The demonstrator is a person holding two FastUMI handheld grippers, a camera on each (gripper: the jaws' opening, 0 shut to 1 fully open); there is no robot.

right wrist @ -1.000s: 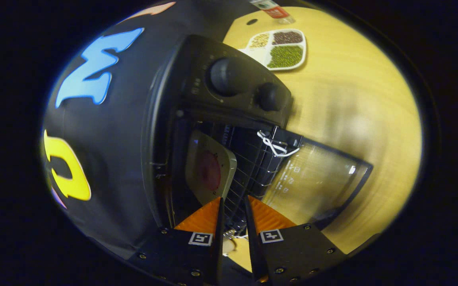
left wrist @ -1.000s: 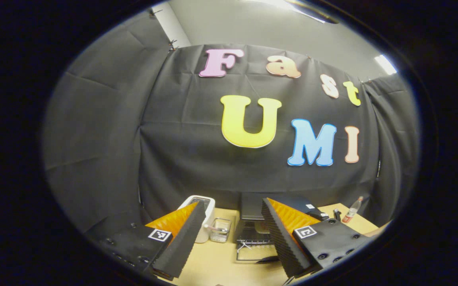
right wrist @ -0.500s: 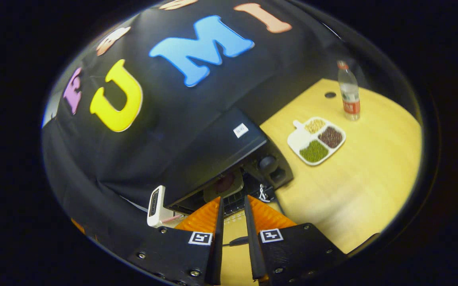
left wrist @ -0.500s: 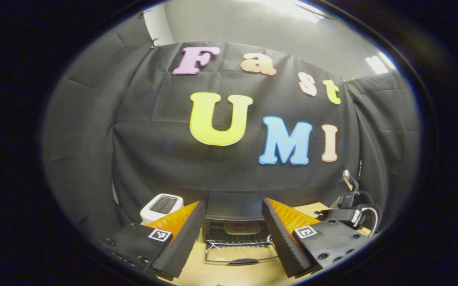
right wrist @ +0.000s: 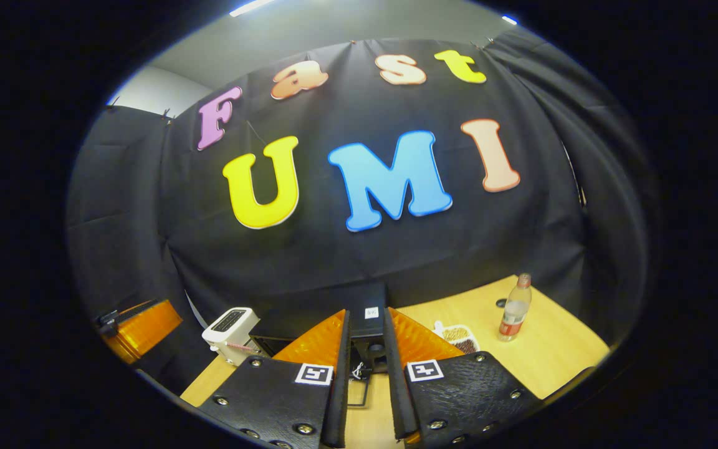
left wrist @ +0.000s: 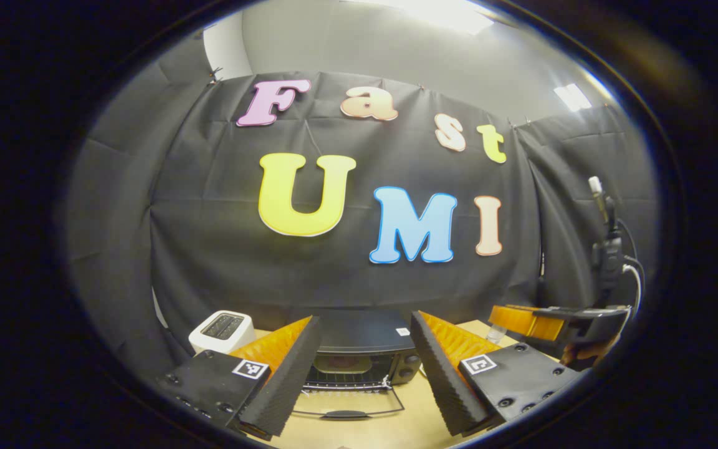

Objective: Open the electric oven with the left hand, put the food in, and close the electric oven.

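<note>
The black electric oven stands on the table with its glass door folded down flat. A pale plate of food lies on the rack inside. My left gripper is open, held back from the oven and in line with it, nothing between its fingers. My right gripper hangs above the table with a narrow gap between its fingers and nothing in it; the oven shows through that gap. In the left gripper view the right gripper is raised at the right, held by a hand.
A white toaster stands left of the oven. Right of the oven on the wooden table are a divided tray of beans and a plastic bottle. The left gripper shows at the left of the right gripper view.
The right gripper has pulled out of the oven, back and upward, leaving the plate on the rack. The left gripper has drawn back and swung to face the oven squarely.
</note>
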